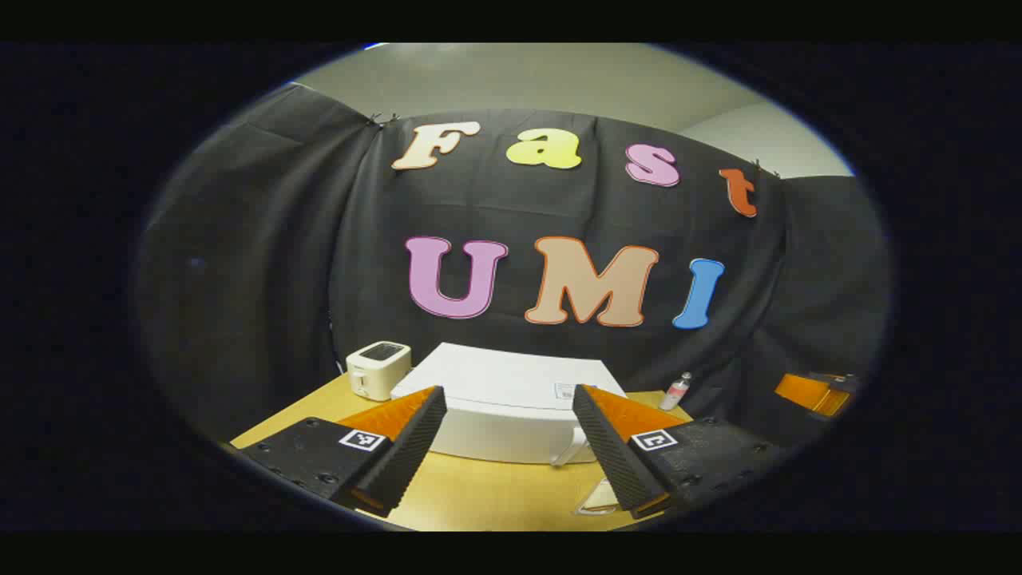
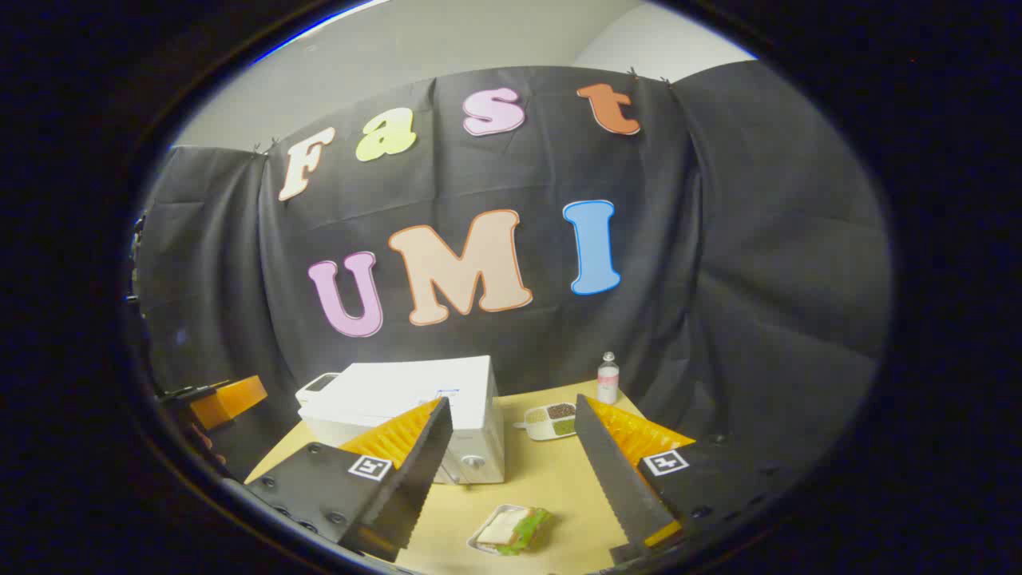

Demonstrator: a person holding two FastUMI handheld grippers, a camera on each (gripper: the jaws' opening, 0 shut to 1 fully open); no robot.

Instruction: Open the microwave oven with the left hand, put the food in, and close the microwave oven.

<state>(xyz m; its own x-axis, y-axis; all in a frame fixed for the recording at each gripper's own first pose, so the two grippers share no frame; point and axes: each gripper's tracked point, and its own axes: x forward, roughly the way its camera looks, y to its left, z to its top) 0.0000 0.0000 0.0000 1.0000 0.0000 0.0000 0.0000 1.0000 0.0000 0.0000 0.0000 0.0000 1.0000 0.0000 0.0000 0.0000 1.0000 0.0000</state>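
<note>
- Table surface (image 1: 495,491) of light yellow wood occupies the lower centre of both views; black cloth hangs behind it as the booth wall, and a pale grey room wall shows along the top of the frame.
- White box-shaped microwave oven (image 1: 511,399) stands on the table in the lower centre of the left gripper view, door closed, its white handle (image 1: 568,451) at the front right corner.
- Small white toaster (image 1: 378,369) stands just beside the oven, to its left.
- Small clear bottle (image 1: 675,391) with a pale label stands at the right, near the cloth.
- Left gripper (image 1: 509,447) hangs above the table before the oven, fingers wide apart, holding nothing.
- Right gripper (image 2: 511,471) is also spread open and empty.
- Sandwich with green lettuce in a shallow clear tray (image 2: 511,529) lies on the table at the bottom centre of the right gripper view, before the oven.
- White divided dish (image 2: 551,420) with small portions of food sits to the right of the oven.
</note>
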